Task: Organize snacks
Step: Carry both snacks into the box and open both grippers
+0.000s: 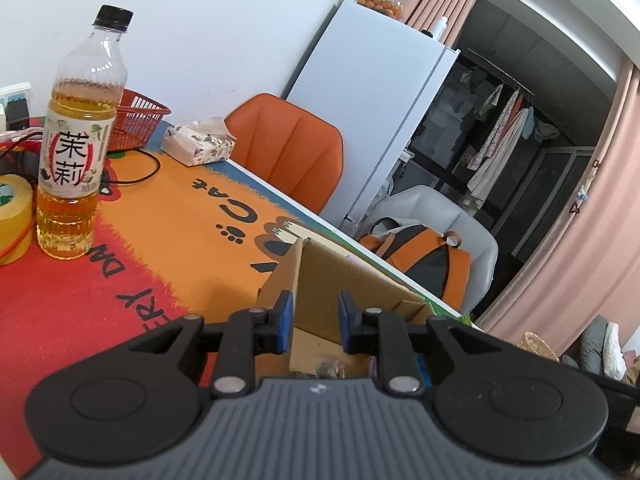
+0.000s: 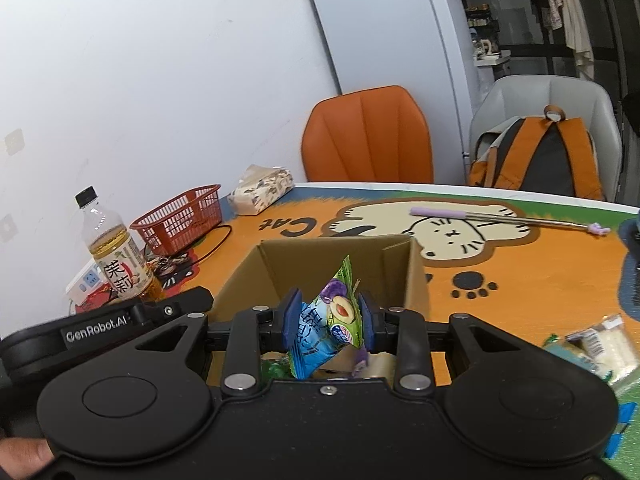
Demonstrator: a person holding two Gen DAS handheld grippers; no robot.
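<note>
Bench (image 2: pixel 520 272): orange cat-print mat under everything, set against a white wall with two chairs on the far side.
Right claw (image 2: pixel 329 316): pinching a blue-and-green plum snack packet (image 2: pixel 324 320) between its blue pads, right over the near part of the cardboard box (image 2: pixel 416 276).
Risk at the pinch: the packet is crumpled and stands tilted, so it could slide out crooked or hang on the near wall if let go too soon.
Left claw (image 1: pixel 314 316): nearly pressed together with nothing between the pads, at the box's left wall (image 1: pixel 286 276).
Risk at the wall: a nudge from this claw could fold the thin wall or shove the light box across the mat.
Box contents: other wrappers lie inside; a hard drop could bounce one out.
Loose snacks (image 2: pixel 600 344): on the mat at right, near the bench edge, easy to sweep off.
Tea bottle (image 1: pixel 76 148): upright far left; a wide swing could topple it.
</note>
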